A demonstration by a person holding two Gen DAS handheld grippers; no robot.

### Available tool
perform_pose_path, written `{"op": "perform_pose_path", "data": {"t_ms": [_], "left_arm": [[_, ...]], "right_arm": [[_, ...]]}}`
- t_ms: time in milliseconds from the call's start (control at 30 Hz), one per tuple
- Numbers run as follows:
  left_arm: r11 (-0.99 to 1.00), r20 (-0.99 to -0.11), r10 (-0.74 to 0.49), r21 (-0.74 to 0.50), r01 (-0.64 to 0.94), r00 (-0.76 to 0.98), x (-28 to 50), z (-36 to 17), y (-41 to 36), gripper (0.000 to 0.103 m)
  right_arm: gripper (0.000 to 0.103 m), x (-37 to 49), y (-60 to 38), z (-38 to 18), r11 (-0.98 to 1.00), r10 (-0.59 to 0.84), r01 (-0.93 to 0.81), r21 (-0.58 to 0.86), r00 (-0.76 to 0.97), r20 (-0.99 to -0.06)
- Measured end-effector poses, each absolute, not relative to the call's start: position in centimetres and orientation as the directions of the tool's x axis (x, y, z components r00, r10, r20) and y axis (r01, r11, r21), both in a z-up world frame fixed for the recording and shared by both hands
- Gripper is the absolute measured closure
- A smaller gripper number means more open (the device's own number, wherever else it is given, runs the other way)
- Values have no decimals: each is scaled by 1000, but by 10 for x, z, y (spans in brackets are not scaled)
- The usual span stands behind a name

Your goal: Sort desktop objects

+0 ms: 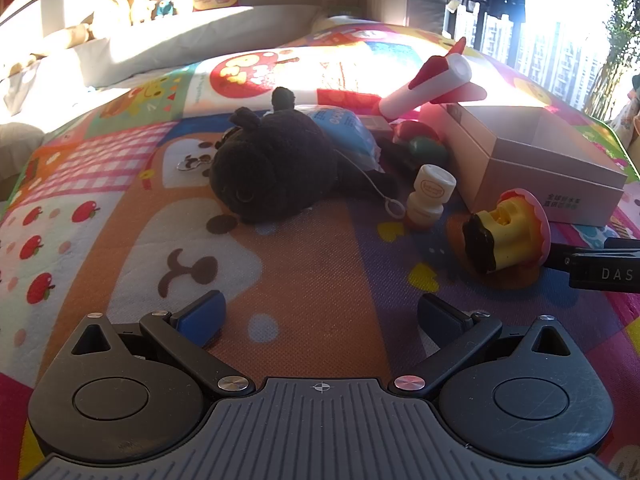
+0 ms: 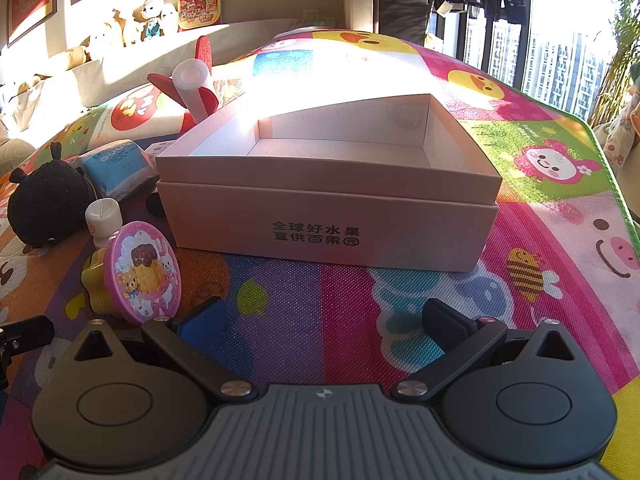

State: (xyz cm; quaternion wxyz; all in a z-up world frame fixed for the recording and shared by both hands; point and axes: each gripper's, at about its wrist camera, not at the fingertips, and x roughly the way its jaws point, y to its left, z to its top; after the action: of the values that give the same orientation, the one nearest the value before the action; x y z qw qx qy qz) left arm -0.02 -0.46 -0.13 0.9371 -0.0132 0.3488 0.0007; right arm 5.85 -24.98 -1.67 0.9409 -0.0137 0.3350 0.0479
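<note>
While both the left tool (image 1: pixel 320 316) and right tool (image 2: pixel 324 320) hover spread and empty, the open cardboard box (image 2: pixel 328 216) waits beside the scattered toys, presumably as their bin.

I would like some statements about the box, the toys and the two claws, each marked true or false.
1. The cardboard box is open and has nothing inside. True.
2. The black plush toy lies inside the box. False: it lies on the play mat, to the left of the box.
3. Both claws are open and hold nothing. True: the left claw and the right claw have only mat between their pads.
4. The red and white rocket toy lies flat in front of the box. False: it leans at the box's far left corner.
5. The small white bottle stands between the plush toy and the box. True.
</note>
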Motion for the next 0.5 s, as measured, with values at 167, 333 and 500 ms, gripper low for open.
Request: {"op": "perform_pose_path", "data": {"t_ms": [167, 333, 500], "left_arm": [[1000, -654, -2, -19, -14, 756, 0, -1, -5, 0], [1000, -654, 0, -18, -15, 756, 1, -1, -6, 0], [1000, -654, 3, -15, -17, 756, 1, -2, -7, 0]], "right_arm": [[0, 59, -249, -17, 995, 80, -99, 5, 771, -632], [0, 59, -250, -17, 995, 81, -99, 7, 771, -632], [0, 59, -251, -17, 995, 84, -100, 11, 771, -632]]}}
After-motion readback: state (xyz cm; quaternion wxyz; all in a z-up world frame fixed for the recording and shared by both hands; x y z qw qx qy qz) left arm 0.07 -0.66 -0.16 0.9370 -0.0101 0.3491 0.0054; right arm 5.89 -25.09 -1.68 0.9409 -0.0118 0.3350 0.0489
